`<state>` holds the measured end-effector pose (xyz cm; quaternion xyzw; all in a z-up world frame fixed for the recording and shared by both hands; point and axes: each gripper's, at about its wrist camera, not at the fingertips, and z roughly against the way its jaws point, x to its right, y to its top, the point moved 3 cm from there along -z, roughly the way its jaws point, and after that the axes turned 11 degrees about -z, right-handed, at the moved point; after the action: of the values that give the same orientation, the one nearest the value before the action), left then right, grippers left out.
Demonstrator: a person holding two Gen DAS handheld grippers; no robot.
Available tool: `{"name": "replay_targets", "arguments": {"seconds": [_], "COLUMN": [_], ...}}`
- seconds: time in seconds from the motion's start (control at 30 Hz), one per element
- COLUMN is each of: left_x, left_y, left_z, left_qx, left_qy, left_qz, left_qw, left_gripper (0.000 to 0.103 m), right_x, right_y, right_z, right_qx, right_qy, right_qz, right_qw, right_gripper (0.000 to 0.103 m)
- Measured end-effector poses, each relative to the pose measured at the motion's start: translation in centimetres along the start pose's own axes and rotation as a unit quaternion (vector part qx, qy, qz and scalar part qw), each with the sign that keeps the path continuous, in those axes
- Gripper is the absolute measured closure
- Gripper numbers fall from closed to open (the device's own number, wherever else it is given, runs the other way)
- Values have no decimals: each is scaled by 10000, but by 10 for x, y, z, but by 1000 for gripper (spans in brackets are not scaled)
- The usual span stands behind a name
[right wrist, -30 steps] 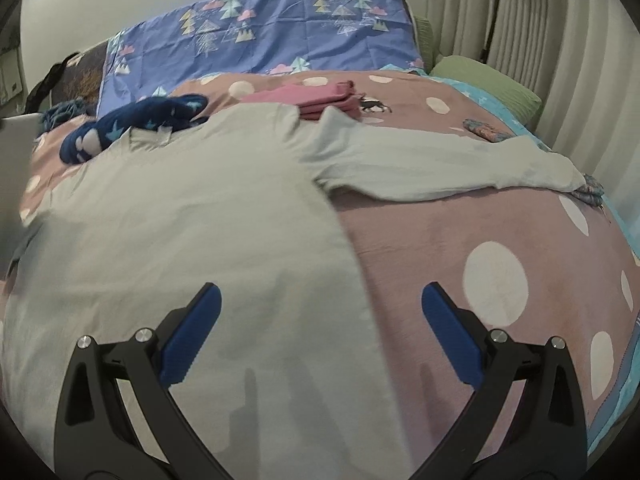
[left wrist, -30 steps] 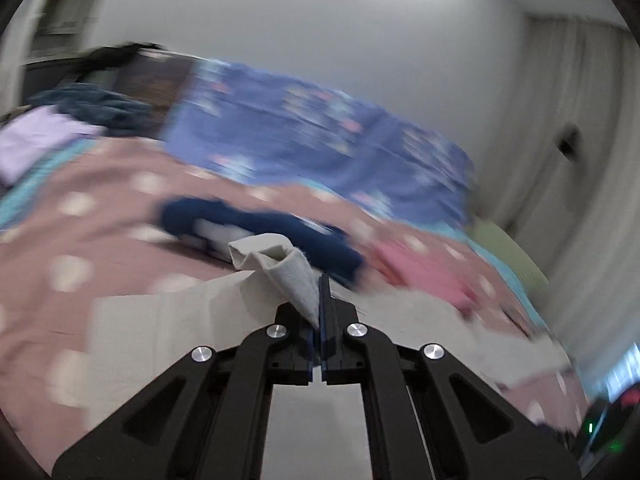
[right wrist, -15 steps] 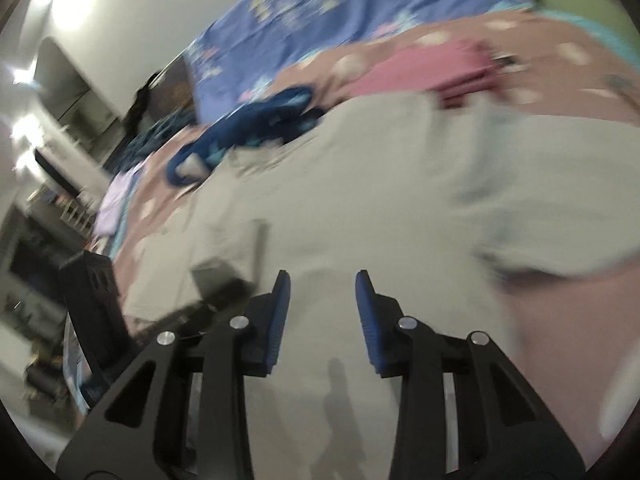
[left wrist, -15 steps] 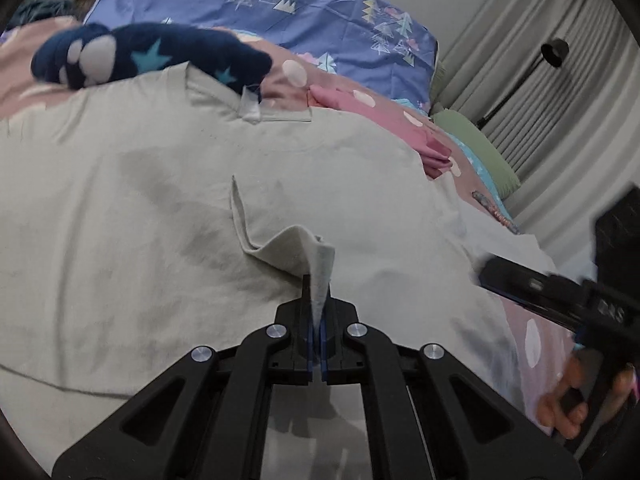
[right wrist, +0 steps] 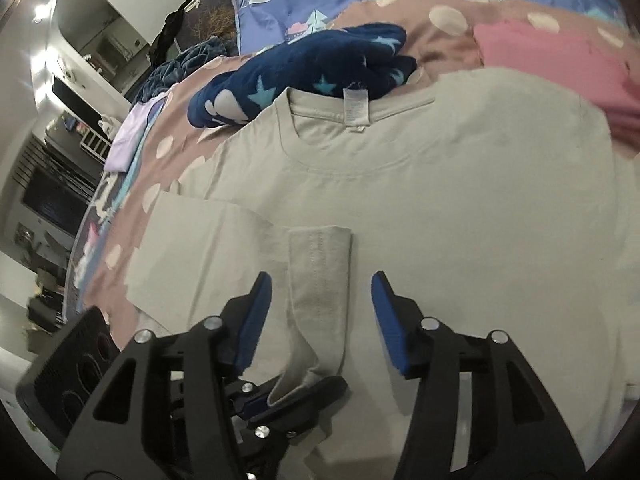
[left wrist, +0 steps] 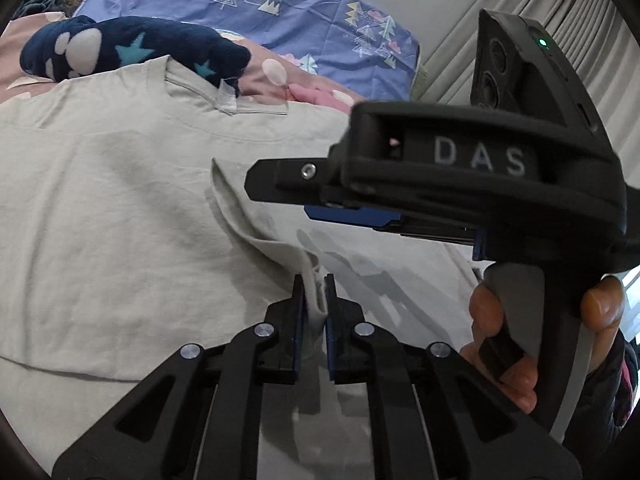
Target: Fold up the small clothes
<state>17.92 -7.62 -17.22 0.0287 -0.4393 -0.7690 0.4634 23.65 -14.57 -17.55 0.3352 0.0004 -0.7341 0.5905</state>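
Observation:
A beige long-sleeved shirt point(left wrist: 100, 200) point(right wrist: 460, 220) lies flat on the bed, collar away from me. Its left sleeve point(right wrist: 320, 264) is folded in across the chest. The cuff end rises into my left gripper point(left wrist: 315, 284) point(right wrist: 304, 394), whose jaws are starting to open with the cloth still pinched between the pads. My right gripper point(right wrist: 320, 308) point(left wrist: 280, 196) hovers just over the same sleeve, pointing steeply down. Its blue pads stand on either side of the sleeve without touching it, and the jaws are opening.
A navy star-print fleece point(right wrist: 312, 68) lies behind the collar and a folded pink garment point(right wrist: 552, 64) at the back right. A blue tree-print pillow point(left wrist: 280, 8) stands against the wall. The bedspread point(right wrist: 168, 148) ends at the left, with a lilac garment point(right wrist: 132, 136) near that edge. A hand point(left wrist: 500, 336) holds the right gripper's handle.
My left gripper came down and carried the sleeve cuff across the shirt's chest. The right gripper swung left from the right sleeve to over the folded sleeve, its jaws narrowing and then widening again.

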Motion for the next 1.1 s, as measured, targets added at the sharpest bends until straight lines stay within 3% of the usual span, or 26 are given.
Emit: {"name": "replay_targets", "arguments": {"seconds": [0.2, 0.4, 0.5, 0.53, 0.57, 0.63, 0.7, 0.83, 1.0, 1.1], "left_x": [-5, -7, -8, -9, -9, -9, -5, 15, 62, 82], "left_y": [-2, -1, -1, -1, -1, 0, 5, 38, 72, 71], "left_z": [-8, -10, -10, -10, -9, -8, -4, 10, 6, -15], "left_qx": [-99, -118, -107, -94, -85, -67, 19, 389, 597, 445], "left_qy": [-43, -38, -45, -42, -40, -3, 73, -27, -125, -192], "left_qz": [147, 166, 192, 197, 198, 192, 134, -54, -563, -828], "left_qw": [9998, 9998, 9997, 9998, 9998, 9998, 9999, 9992, 9966, 9954], "left_gripper": [96, 96, 97, 97, 98, 99, 99, 99, 99, 99], "right_x": [9, -13, -19, -18, -14, -1, 8, 8, 24, 58], "right_y": [2, -5, -12, -13, -13, -8, 1, 18, 39, 46], "right_z": [-4, -7, -19, -24, -27, -28, -14, 29, 82, 89], "right_qx": [-72, -144, -234, -282, -318, -242, -61, 490, 1113, 1231], "right_qy": [-146, 75, -464, -567, -607, -634, -237, 318, 414, 243], "right_qz": [65, 412, 793, 806, 747, 425, 52, -24, -72, -359], "right_qw": [9998, 9990, 9955, 9947, 9948, 9968, 9997, 9983, 9929, 9915], "right_gripper": [49, 47, 45, 59, 83, 99, 100, 100, 100, 99]}}
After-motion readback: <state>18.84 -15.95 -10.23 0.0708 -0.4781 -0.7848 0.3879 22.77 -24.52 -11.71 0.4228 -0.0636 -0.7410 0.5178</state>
